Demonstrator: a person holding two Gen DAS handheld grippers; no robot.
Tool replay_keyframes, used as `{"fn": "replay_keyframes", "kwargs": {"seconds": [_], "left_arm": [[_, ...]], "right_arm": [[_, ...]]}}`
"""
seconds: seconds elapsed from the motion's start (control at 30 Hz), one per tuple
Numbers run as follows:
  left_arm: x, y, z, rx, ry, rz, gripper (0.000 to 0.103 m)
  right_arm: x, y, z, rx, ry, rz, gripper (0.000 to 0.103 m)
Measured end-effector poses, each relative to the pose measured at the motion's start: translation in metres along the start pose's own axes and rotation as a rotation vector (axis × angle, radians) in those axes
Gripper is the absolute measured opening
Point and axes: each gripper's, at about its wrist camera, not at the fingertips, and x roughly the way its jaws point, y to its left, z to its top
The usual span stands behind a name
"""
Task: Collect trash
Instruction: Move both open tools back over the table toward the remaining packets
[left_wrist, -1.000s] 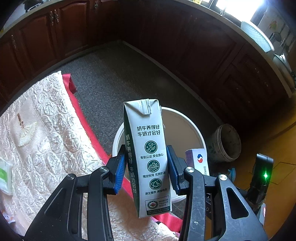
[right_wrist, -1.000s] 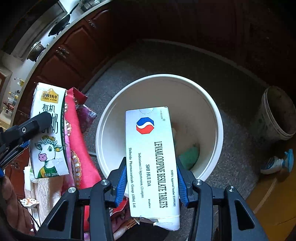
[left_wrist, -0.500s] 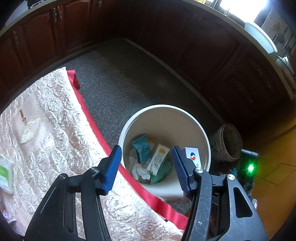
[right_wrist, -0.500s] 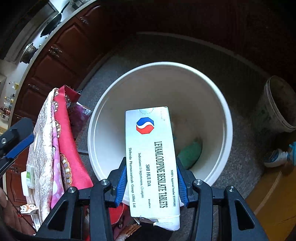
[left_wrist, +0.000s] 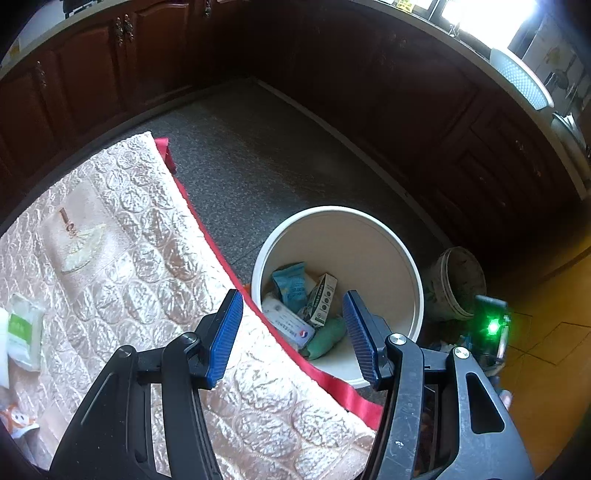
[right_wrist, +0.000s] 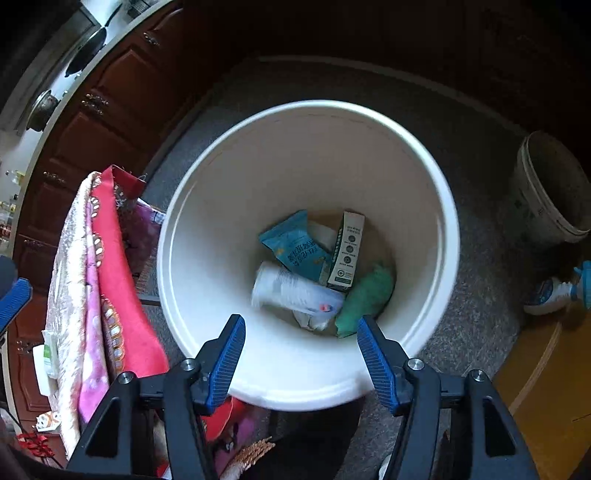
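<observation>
Above bucket rim, both tools agape

Daylight blows out at a window in the upper right of the left wrist view, while the dark wood cabinets beneath sink into shadow. Fisheye curvature bends every edge into black corners. In the right wrist view the white bucket gleams brightly, and a white box inside smears with motion blur.
</observation>
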Motion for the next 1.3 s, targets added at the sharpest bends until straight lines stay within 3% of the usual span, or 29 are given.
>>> {"fn": "replay_keyframes", "kwargs": {"seconds": [0.4,0.53,0.9,1.3], "left_arm": [[-0.034,0.014,-0.009,-0.012,-0.055,0.037,0.056],[-0.055,0.027,-0.019,-0.038,-0.092,0.043,0.068],[-0.099,0.066,-0.045,-0.082,-0.167,0.113,0.068],[-0.130,0.106,-0.077,-0.138,-0.196,0.160,0.068]], "right_arm": [[-0.056,0.030,-0.016,-0.104,-0.094,-0.005,0.065],[-0.072,0.046,-0.022,-0.140,-0.125,0.005,0.066],[-0.116,0.095,-0.040,-0.253,-0.236,0.007,0.070],[-0.124,0.144,-0.066,-0.351,-0.247,0.036,0.070]]}}
